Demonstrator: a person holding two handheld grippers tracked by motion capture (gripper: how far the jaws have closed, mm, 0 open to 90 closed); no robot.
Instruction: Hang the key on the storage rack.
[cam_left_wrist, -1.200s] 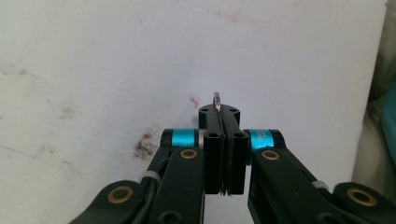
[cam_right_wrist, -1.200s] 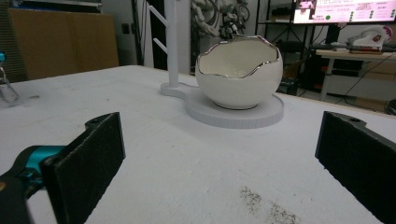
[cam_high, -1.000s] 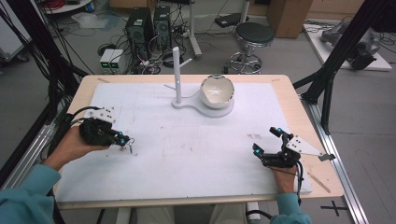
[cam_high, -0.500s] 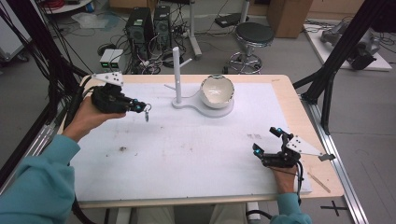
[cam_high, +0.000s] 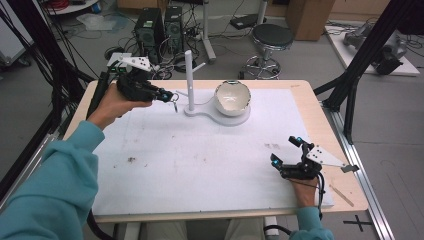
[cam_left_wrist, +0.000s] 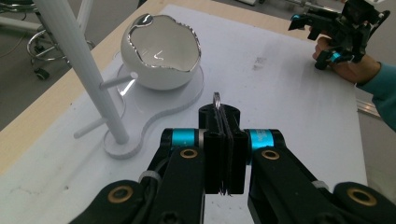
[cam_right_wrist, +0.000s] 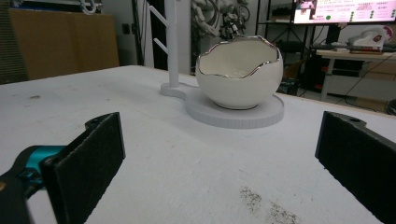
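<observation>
1. Your left tool (cam_high: 167, 95), in the high view, is raised near the far left part of the counter (cam_high: 330, 125), its tips pointing at the white post (cam_high: 189, 80) of the stand. A small metal ring (cam_high: 175, 103) hangs from the tips, just beside the post but apart from it. Your right tool (cam_high: 285, 151) rests low near the counter's near right edge, with its two tips spread wide. The egg-shaped bowl (cam_high: 232, 97) sits on the round end of the stand's flat base (cam_high: 220, 116), on the white mat (cam_high: 200, 160).

2. From the left gripper view, your left tool (cam_left_wrist: 223, 140) has its jaws pressed together on the ring (cam_left_wrist: 217, 99), whose top loop peeks above them. The post (cam_left_wrist: 79, 65) rises to the left, with short pegs (cam_left_wrist: 114, 83) sticking out of it. The bowl (cam_left_wrist: 161, 51), silver-rimmed and jagged at the edge, stands beyond. Your right tool (cam_left_wrist: 327, 32) shows far off at the upper right.

3. From the right gripper view, your right tool (cam_right_wrist: 233, 158) has its pads (cam_right_wrist: 98, 154) standing far apart with nothing between them. The bowl (cam_right_wrist: 240, 74) sits straight ahead on its base (cam_right_wrist: 233, 114), the post (cam_right_wrist: 172, 42) just to its left.
</observation>
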